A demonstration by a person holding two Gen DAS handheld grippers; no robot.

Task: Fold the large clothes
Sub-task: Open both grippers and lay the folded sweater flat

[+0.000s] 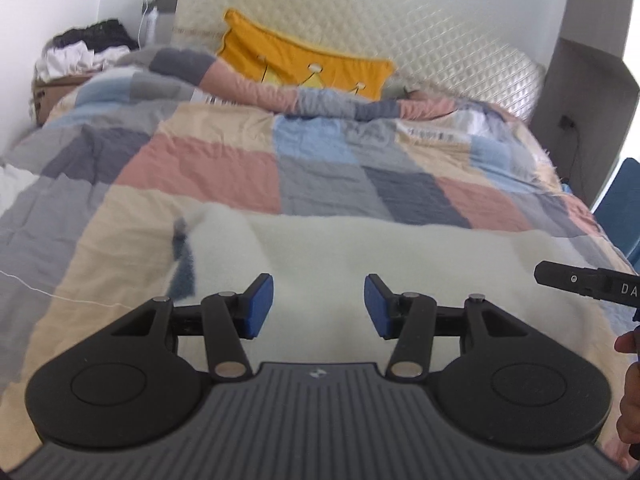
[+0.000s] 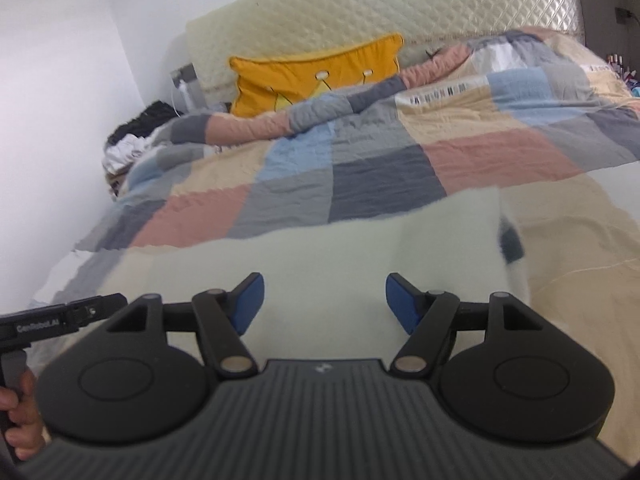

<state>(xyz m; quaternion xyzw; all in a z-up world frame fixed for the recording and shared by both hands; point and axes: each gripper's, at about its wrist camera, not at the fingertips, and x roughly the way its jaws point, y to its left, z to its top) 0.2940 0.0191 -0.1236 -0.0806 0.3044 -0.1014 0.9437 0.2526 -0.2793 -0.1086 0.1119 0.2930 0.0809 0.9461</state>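
Two claws hang side by side over the near edge of the bed, each with its blue pads standing apart and nothing between them: the left claw (image 1: pixel 319 306) and the right claw (image 2: pixel 325 303). Below and just ahead of both lies the cream fleece garment (image 1: pixel 360 264), spread flat on the patchwork quilt (image 1: pixel 208 168) near the bed's foot edge. Its long axis seems to run across the bed, parallel to that edge, with a grey-trimmed end (image 1: pixel 182 256) toward the bed's left side and another grey-trimmed end (image 2: pixel 510 244) toward the right side. Whether these are cuffs or hems is hard to tell through the blur.

By my reading the step in hand is the approach before a fold: neither claw has cloth yet. The next move probably calls for each claw to drop to the garment's near edge or one of its ends, pinch a single layer without catching the quilt, and carry it over.

Farther up the bed the quilt bunches against a yellow cushion (image 1: pixel 304 66) leaning on the quilted headboard (image 1: pixel 400 20).
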